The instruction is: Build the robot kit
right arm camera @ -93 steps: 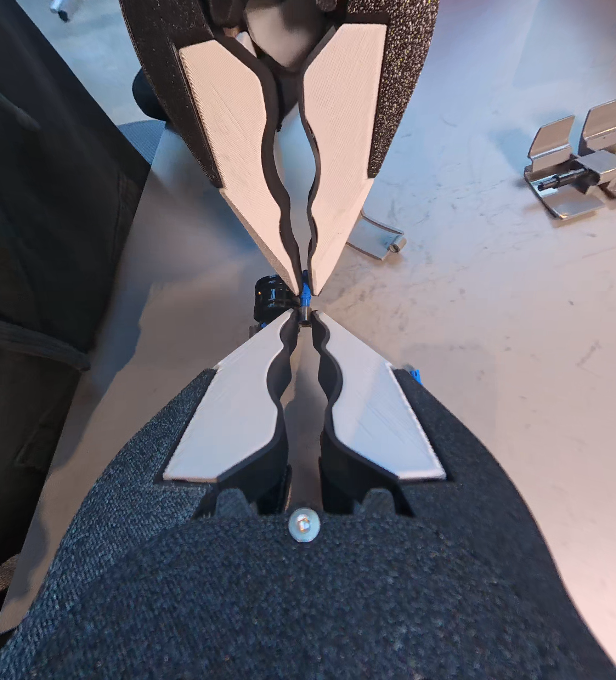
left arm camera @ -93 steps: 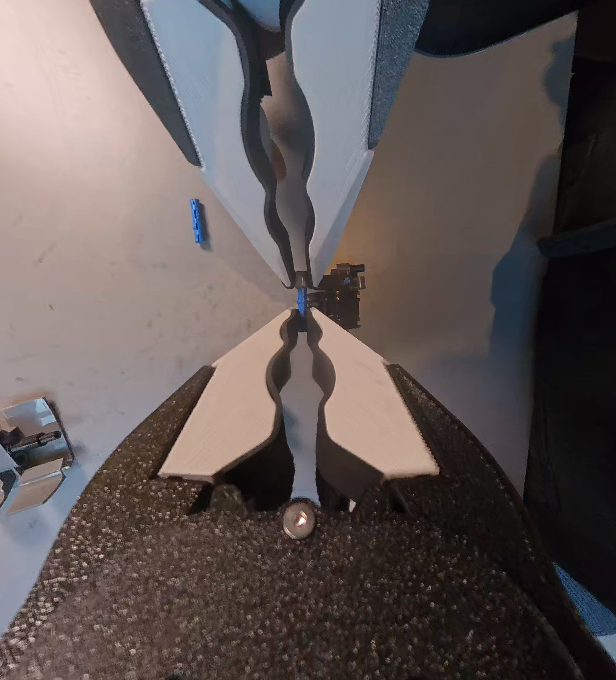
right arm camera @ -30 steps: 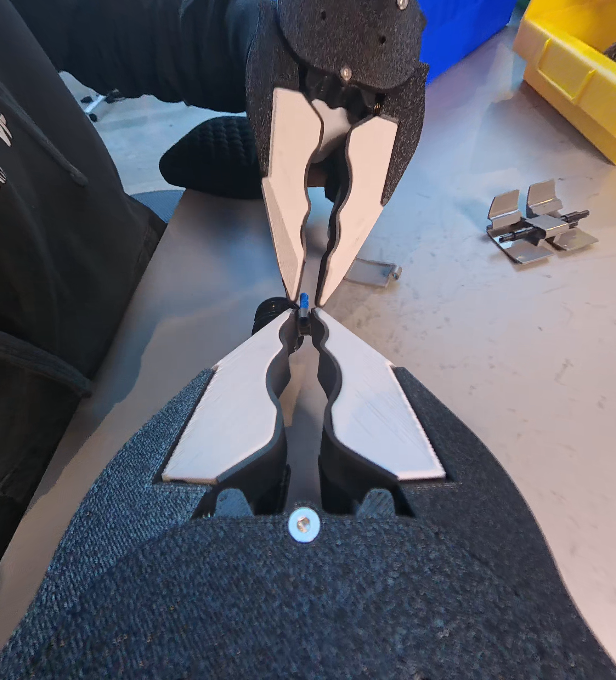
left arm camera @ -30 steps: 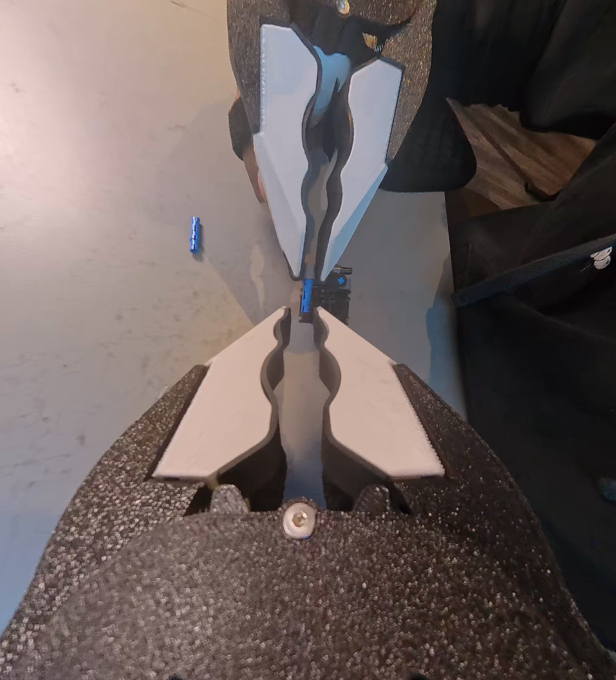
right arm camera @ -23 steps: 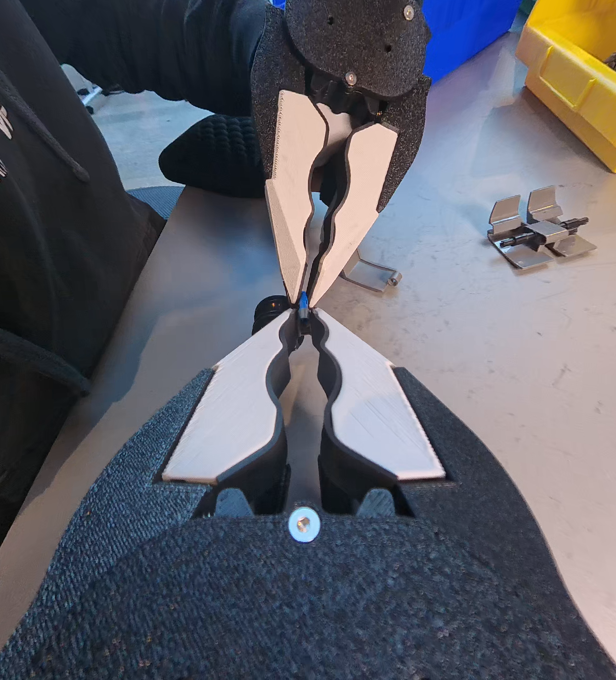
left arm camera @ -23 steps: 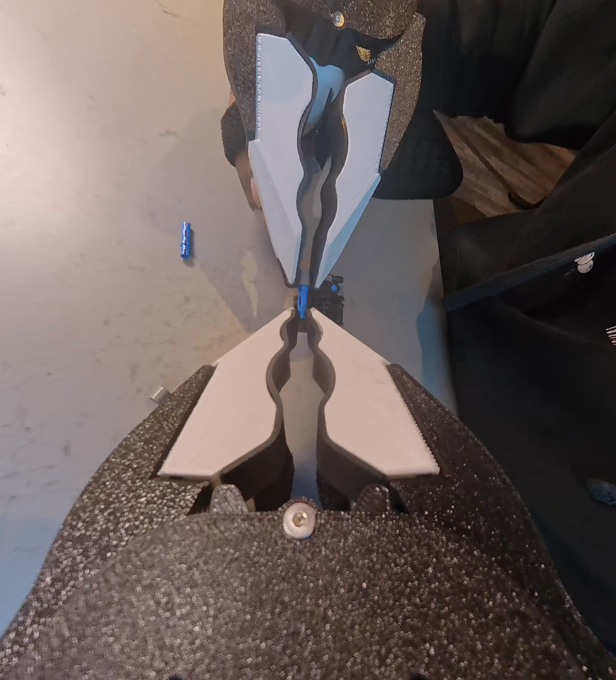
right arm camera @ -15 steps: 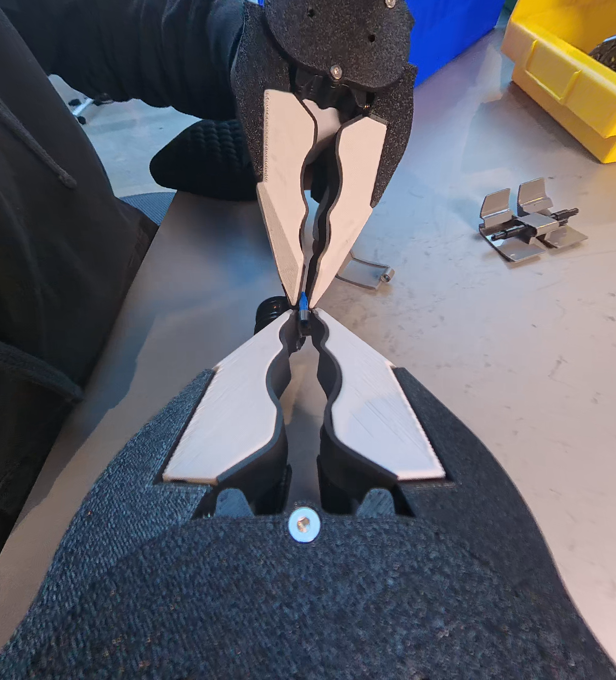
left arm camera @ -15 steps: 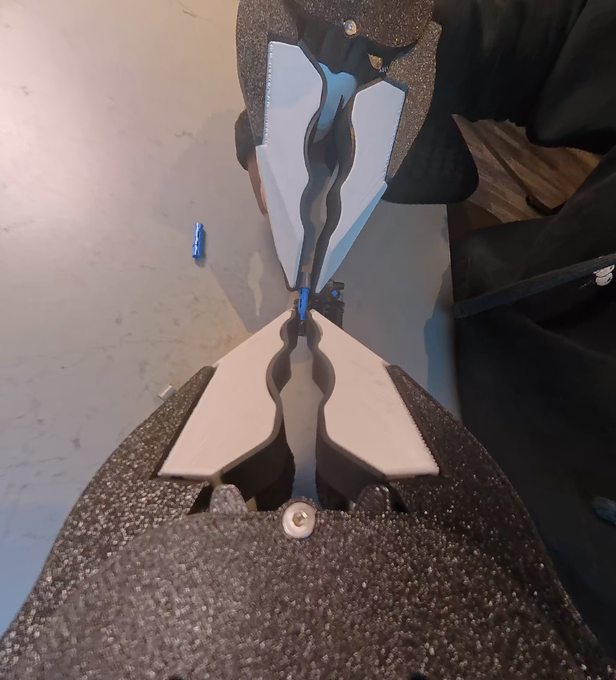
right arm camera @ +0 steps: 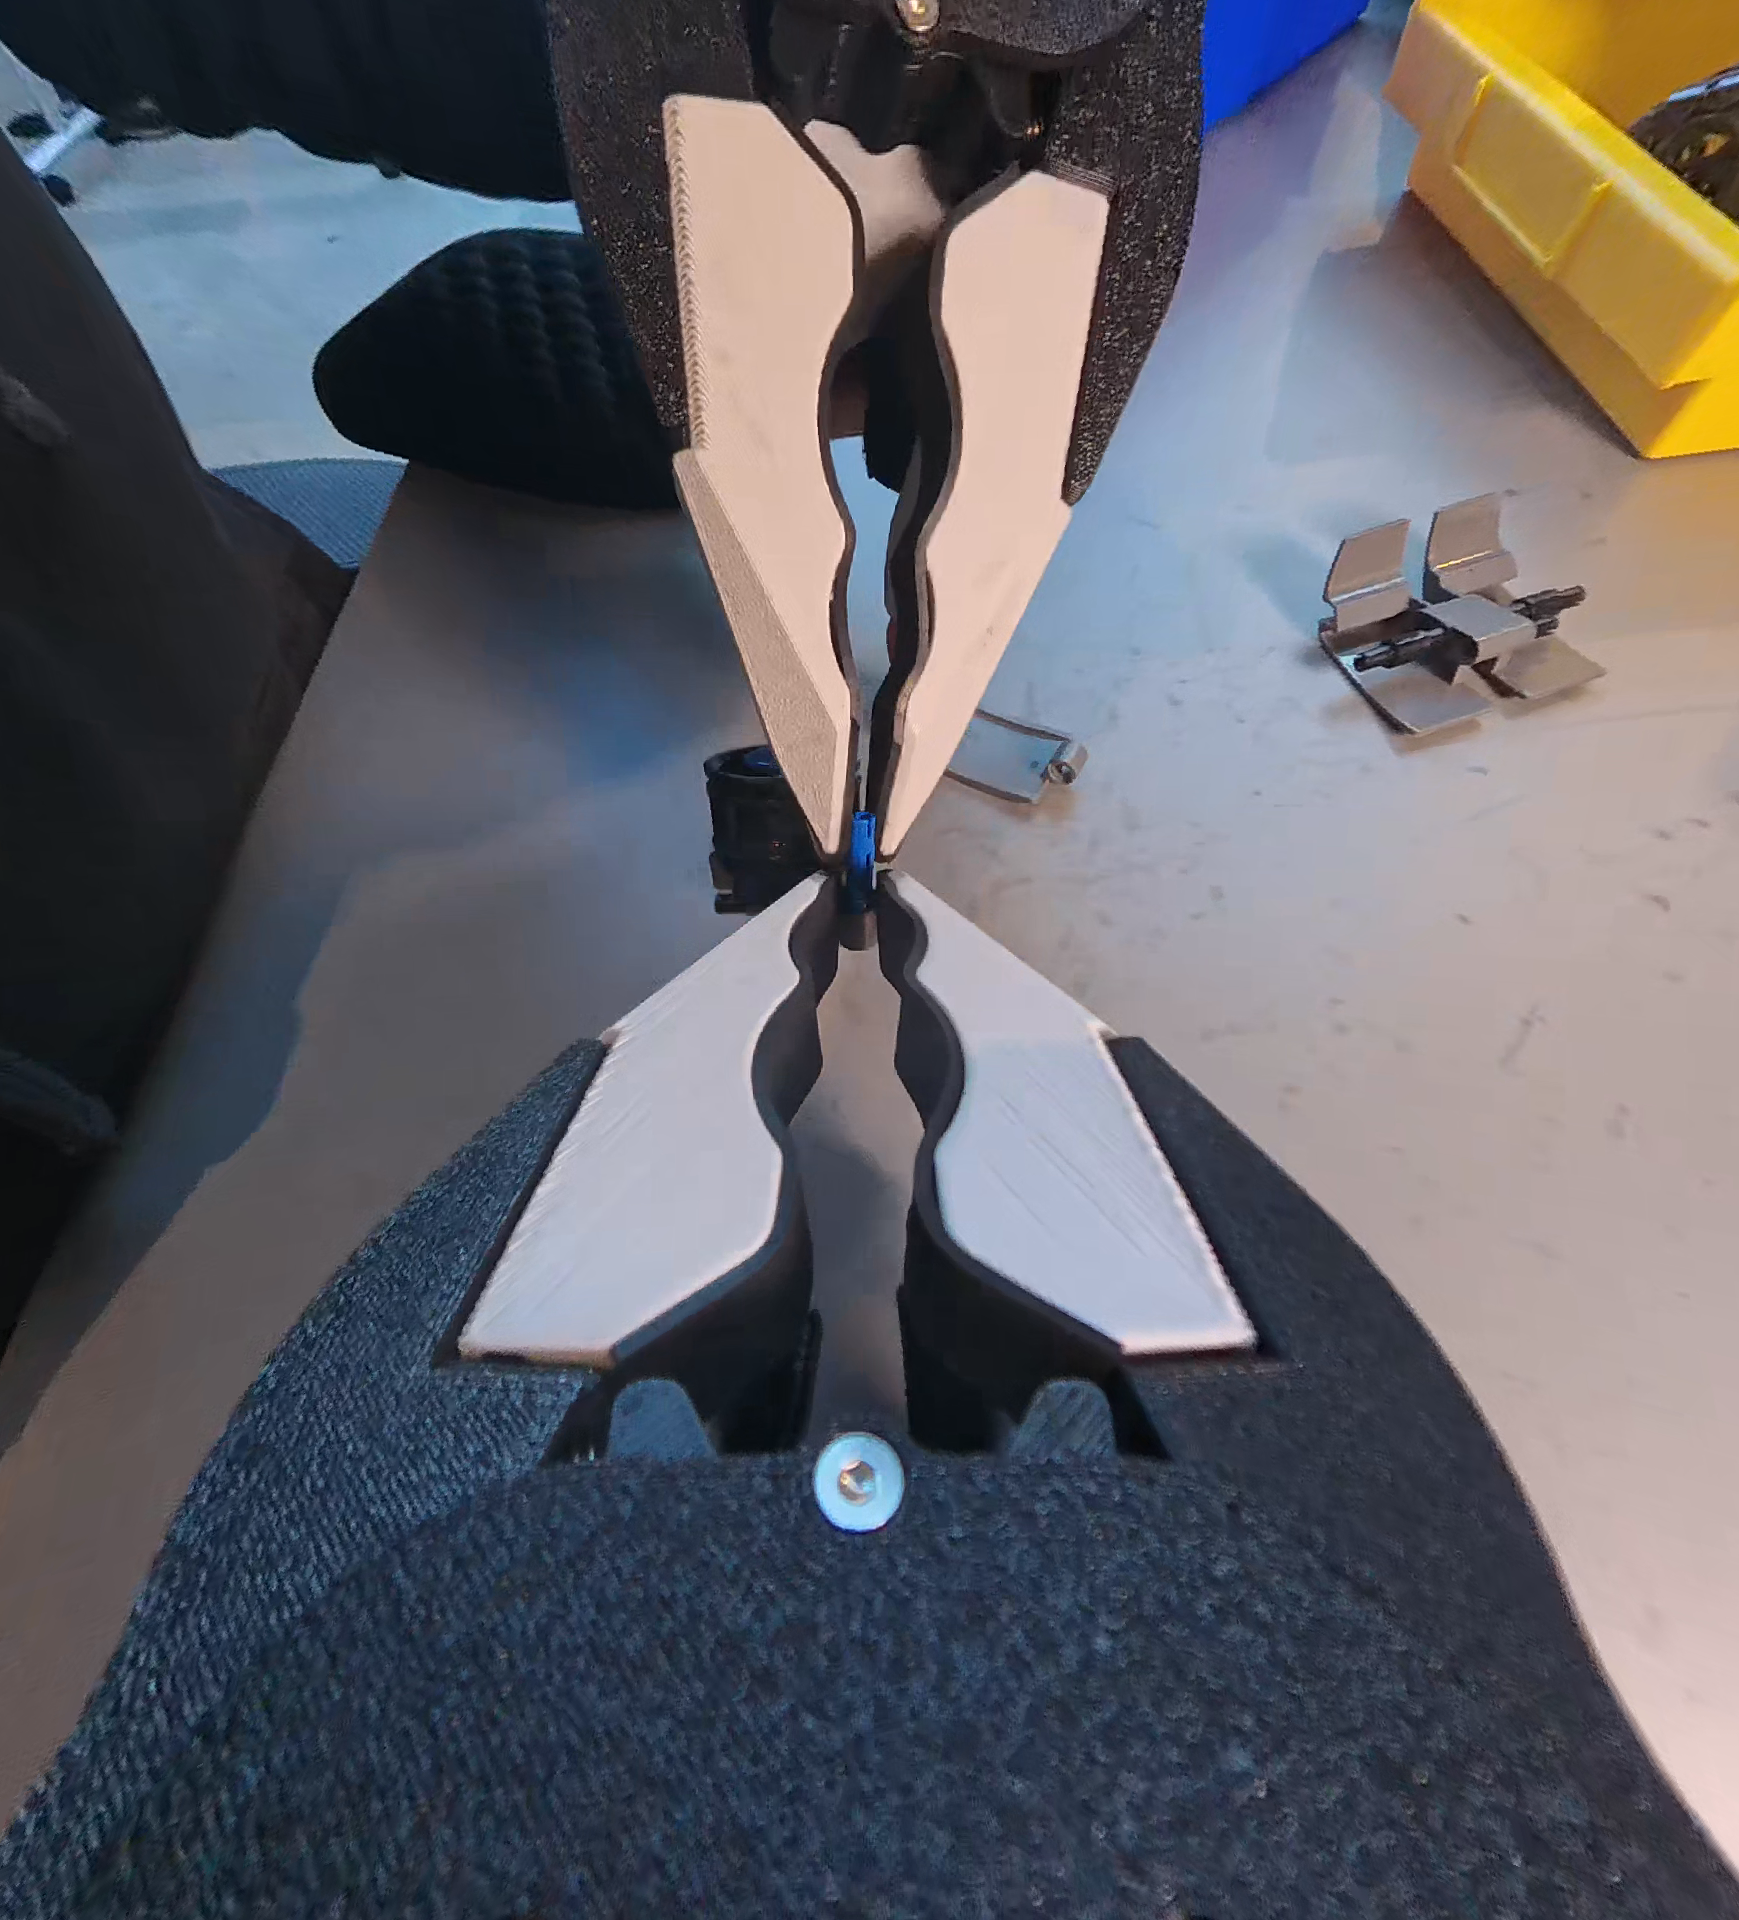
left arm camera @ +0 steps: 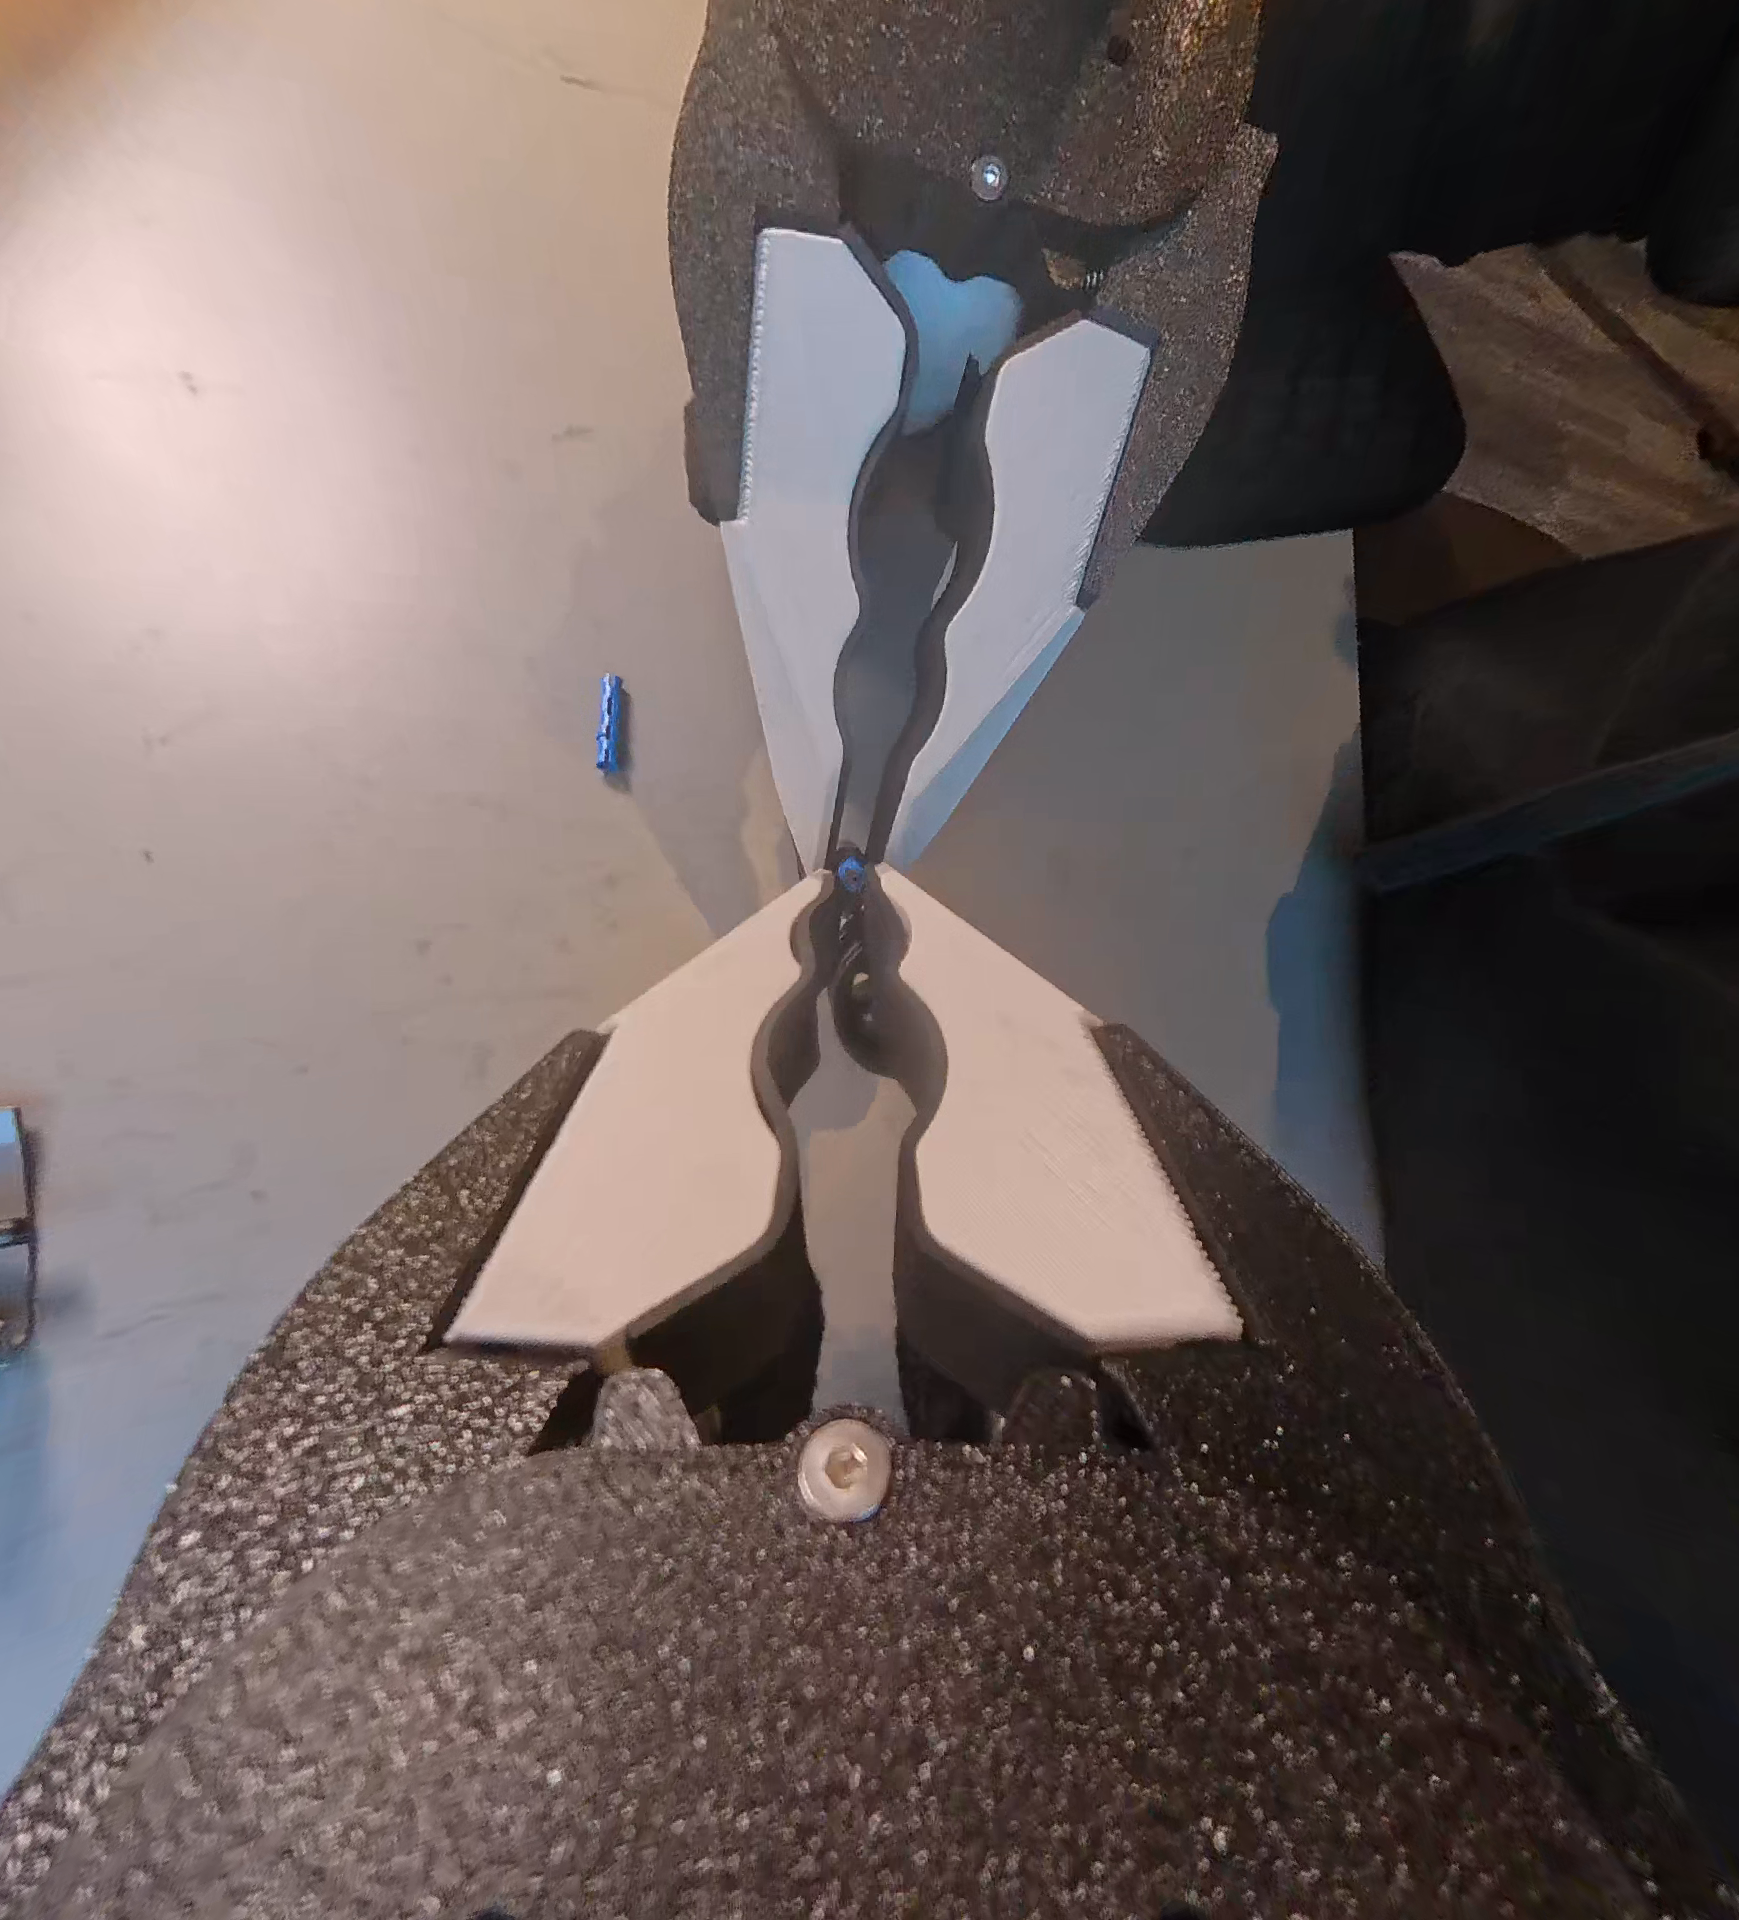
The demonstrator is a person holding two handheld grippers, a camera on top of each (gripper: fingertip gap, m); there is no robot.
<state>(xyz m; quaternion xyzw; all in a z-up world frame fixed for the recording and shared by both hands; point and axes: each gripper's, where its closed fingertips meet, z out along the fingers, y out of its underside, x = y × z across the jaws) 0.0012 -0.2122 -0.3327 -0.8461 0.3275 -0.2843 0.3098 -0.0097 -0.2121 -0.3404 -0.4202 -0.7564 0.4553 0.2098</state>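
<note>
My two grippers meet tip to tip above a pale table [right arm camera: 1364, 1039]. A small blue pin [right arm camera: 860, 840] runs between them and also shows in the left wrist view [left arm camera: 849, 876]. My left gripper [left arm camera: 849, 896] is shut on the pin; in the right wrist view it [right arm camera: 860, 831] comes down from the top. My right gripper [right arm camera: 854, 899] is shut on a short dark sleeve [right arm camera: 854, 927] at the pin's near end; in the left wrist view it [left arm camera: 857, 847] comes from the top. A second blue pin [left arm camera: 607, 724] lies loose on the table to the left.
A small black part [right arm camera: 745, 821] sits on the table just behind the tips. A folded metal clip [right arm camera: 1447, 634] and a flat metal piece [right arm camera: 1016, 753] lie to the right. A yellow bin [right arm camera: 1571, 229] stands far right. A person in dark clothing [right arm camera: 65, 623] is at the table's left edge.
A second ago my left gripper's jaws stood open around the blue pin; they have closed on it. The two grippers have drawn closer together.
</note>
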